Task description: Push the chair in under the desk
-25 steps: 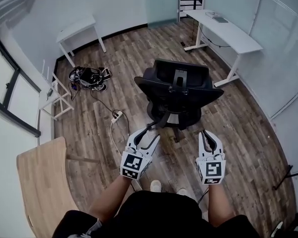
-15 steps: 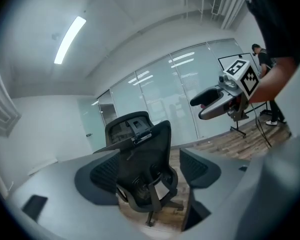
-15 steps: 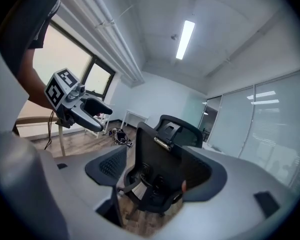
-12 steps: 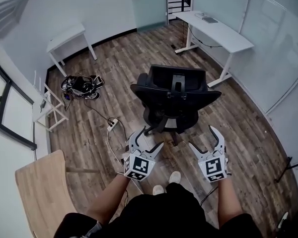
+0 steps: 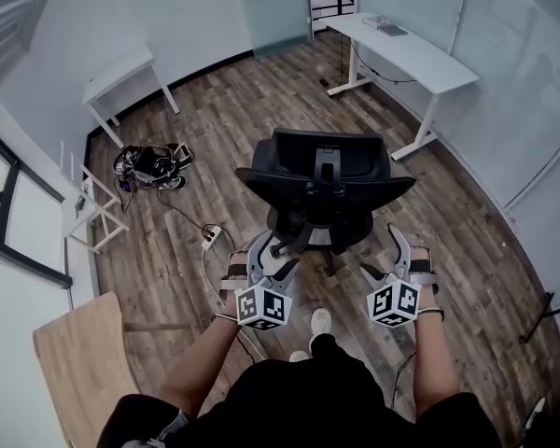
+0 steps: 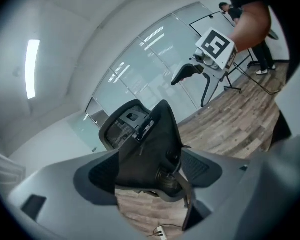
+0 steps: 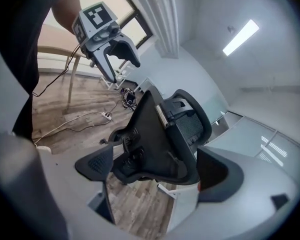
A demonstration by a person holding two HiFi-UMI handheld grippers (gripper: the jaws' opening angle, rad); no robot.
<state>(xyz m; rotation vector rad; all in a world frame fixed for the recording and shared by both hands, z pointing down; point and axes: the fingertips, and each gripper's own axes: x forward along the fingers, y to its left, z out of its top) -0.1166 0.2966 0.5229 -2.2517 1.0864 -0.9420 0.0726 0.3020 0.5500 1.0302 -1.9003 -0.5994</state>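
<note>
Head view, read from left to right, gives us three worktops on a plank floor [image 5: 243, 110]. The first, a wooden worktop [image 5: 75, 362], lies at the lower left edge. The second, a small white worktop [image 5: 121, 66], stands at the upper left. Below it, one heap of cables and gear [image 5: 154, 161] lies on the floor, and one white power strip [image 5: 211, 236] lies nearer the centre.

We hold two tools. Our left tool [image 5: 275, 258] sits at lower centre with its jaws wide apart; they have just been opening, and the pads press on nothing.

One black chair [image 5: 322, 180] stands mid-frame with its back toward us, just beyond both tools. Each gripper view shows it ahead in the gap between the jaws.

Our right tool [image 5: 381, 253], at the lower right of the chair, also stands wide. Its jaws have just been opening too and grip nothing.

The third, a long white worktop [image 5: 411, 54], stands at the upper right, well apart from the chair.
</note>
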